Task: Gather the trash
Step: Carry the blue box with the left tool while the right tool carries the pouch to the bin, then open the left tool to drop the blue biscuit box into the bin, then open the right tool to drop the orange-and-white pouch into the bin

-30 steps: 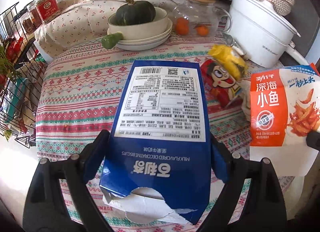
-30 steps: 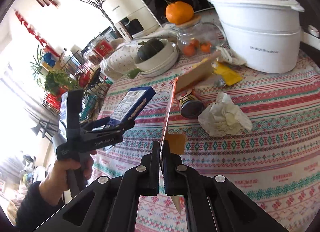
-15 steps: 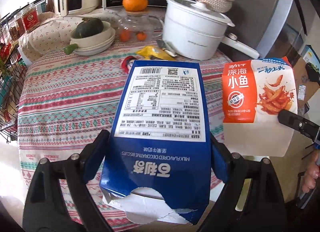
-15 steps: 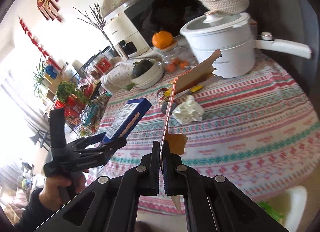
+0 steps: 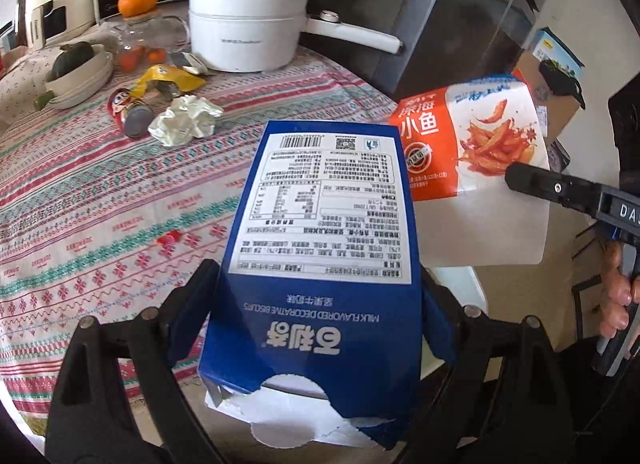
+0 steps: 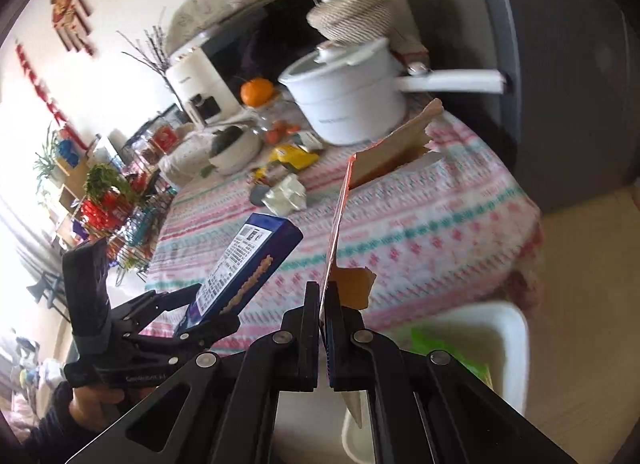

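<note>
My left gripper (image 5: 316, 284) is shut on the long sides of a blue biscuit box (image 5: 324, 204) with a torn near end, held above the table's right edge. To its right, my right gripper (image 5: 510, 174) is shut on an orange-and-white snack bag (image 5: 472, 152). In the right wrist view that bag (image 6: 340, 224) stands edge-on in the right gripper (image 6: 323, 296), over a white bin (image 6: 516, 328) on the floor. The left gripper (image 6: 200, 306) and the box (image 6: 244, 260) hang to the left. A crumpled tissue (image 5: 186, 120), a yellow wrapper (image 5: 168, 80) and a red can (image 5: 128, 112) lie on the table.
A patterned cloth covers the round table (image 5: 80, 184). At its far side stand a white pot (image 5: 244, 24) with a long handle, stacked bowls holding a squash (image 5: 76, 68) and a glass jar of oranges (image 5: 136, 52). A grey fridge (image 6: 560, 64) stands right of the table.
Both grippers have swung right with their loads, from over the table to beyond its right edge. The white bin has come into the right wrist view. Neither grip has changed.
</note>
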Demonstrator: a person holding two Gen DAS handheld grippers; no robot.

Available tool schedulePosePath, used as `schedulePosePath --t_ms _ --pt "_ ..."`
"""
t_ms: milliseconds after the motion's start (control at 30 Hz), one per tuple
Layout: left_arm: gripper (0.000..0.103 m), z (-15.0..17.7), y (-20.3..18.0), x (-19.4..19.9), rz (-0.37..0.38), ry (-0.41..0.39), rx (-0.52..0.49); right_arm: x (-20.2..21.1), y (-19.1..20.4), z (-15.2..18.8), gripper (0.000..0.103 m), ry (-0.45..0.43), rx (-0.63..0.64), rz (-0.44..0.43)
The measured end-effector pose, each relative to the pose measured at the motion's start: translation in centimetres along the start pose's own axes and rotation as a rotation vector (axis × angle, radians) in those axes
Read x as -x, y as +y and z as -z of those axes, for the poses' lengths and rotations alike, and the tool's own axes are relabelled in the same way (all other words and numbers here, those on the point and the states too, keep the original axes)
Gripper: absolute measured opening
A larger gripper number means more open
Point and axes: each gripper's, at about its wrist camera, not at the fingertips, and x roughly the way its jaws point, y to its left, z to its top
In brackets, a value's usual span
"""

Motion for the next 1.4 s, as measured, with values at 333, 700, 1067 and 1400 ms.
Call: schedulePosePath --t_ms 333,700,1067,1400 --pt "0.091 4.1 -6.6 -3.2 0.028 0.145 -0.21 1.8 -4.6 5.9 0.003 0.086 0.012 0.094" --pt "0.093 6.5 -11.4 -8.6 -0.023 0.274 -0.366 1.4 -10.2 8.9 0.003 0.173 -0.074 0.197" --pt "0.099 7.6 -13.0 -9.7 -0.081 0.252 -0.448 0.9 -11.1 9.2 0.003 0.209 -0.104 0.216" --pt "0.099 7.5 -12.5 -7.7 -0.068 0.24 -0.432 0.5 -10.9 9.4 0.004 0.229 -0.108 0.207"
